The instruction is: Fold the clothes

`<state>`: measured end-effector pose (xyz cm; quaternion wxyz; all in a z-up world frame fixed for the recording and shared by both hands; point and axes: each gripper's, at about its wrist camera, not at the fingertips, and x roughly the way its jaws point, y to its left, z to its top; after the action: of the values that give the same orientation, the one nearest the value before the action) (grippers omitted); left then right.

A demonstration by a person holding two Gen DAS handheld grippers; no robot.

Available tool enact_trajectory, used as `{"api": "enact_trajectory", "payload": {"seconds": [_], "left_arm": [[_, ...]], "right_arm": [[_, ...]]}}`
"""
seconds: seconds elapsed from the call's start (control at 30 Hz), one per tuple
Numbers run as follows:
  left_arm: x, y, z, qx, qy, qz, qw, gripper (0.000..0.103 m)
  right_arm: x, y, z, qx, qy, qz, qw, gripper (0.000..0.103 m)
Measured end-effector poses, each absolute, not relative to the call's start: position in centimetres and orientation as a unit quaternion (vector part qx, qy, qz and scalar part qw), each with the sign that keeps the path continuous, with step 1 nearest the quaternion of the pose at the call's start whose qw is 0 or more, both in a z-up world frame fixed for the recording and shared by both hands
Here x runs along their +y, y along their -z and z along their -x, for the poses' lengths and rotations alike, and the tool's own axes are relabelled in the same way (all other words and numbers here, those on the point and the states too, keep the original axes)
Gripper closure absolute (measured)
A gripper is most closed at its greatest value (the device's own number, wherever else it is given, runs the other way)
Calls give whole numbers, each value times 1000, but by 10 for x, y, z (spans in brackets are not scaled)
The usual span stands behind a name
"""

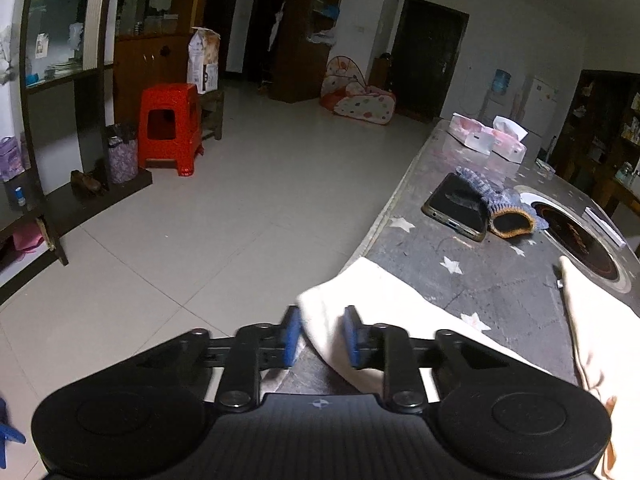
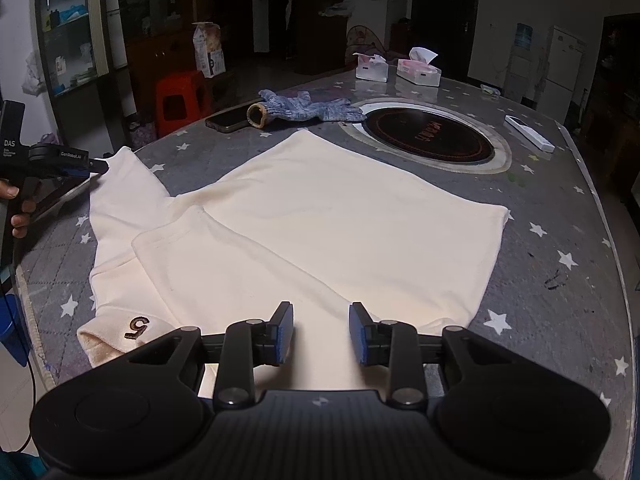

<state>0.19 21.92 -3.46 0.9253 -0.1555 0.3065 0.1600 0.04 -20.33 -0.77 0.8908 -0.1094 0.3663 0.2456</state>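
Note:
A cream T-shirt (image 2: 320, 216) lies flat on the round grey star-patterned table (image 2: 560, 280), with one sleeve folded over and a dark "5" on the near sleeve (image 2: 138, 326). My left gripper (image 1: 322, 334) stands at the table's left edge, its blue pads on either side of the far sleeve's tip (image 1: 320, 312); a gap shows on each side of the cloth. It also shows in the right wrist view (image 2: 98, 166) at that sleeve tip. My right gripper (image 2: 321, 332) is open and empty above the shirt's near edge.
A phone (image 2: 228, 120), grey knit gloves (image 2: 308, 108), two tissue boxes (image 2: 418, 72) and a white remote (image 2: 530, 133) lie at the table's far side around an inset hotplate (image 2: 430, 136). A red stool (image 1: 172, 128) stands on the tiled floor to the left.

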Motion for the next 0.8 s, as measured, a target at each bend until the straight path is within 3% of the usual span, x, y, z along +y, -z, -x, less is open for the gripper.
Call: {"api": "enact_trajectory", "payload": {"seconds": [0.37,0.8], "left_arm": [[204,10,4,279,-130,164,937,96],[99,-53,16,227,84,160,957,96]], "right_arm": [[-209,4,4,359,-243,101,896,73],[-229,-3,12,341,-230,74,908,73]]}}
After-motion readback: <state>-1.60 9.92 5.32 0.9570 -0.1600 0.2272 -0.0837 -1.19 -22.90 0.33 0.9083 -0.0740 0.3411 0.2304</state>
